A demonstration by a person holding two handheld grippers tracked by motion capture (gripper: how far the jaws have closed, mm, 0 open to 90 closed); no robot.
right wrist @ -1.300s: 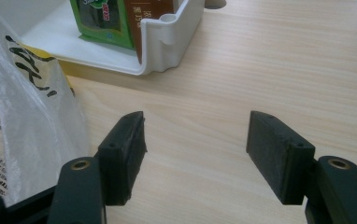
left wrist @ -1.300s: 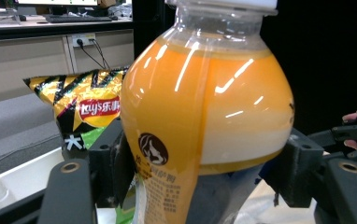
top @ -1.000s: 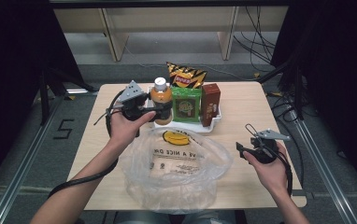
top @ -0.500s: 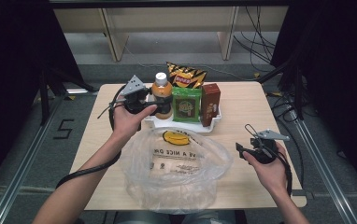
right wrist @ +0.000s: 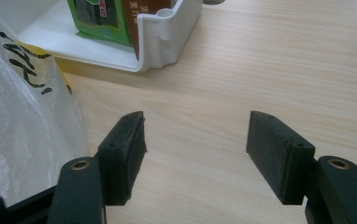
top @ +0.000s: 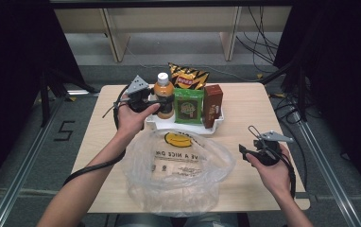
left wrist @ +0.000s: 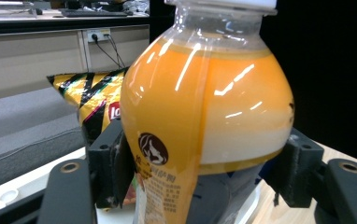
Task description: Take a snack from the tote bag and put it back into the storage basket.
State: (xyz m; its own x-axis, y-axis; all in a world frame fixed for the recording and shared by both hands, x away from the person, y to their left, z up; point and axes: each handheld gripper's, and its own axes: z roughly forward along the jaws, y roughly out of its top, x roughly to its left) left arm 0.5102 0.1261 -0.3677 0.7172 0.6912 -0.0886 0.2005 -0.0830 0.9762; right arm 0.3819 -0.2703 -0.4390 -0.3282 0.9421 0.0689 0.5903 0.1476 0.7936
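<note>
An orange drink bottle with a white cap stands upright at the left end of the white tray. My left gripper is shut on it. In the left gripper view the bottle sits between the two black pads, which press its sides below the bulge. Whether its base rests on the tray is hidden. My right gripper hovers low over the table at the right front. It is open, and in the right gripper view only bare wood lies between its jaws.
The tray also holds a green packet, a brown box and a yellow-black chips bag behind them. A clear plastic bag with a smiley print lies open at the table's front middle, its edge beside my right gripper.
My left hand has carried the bottle a little farther from me and slightly down, toward the tray's left end. The right hand has stayed still.
</note>
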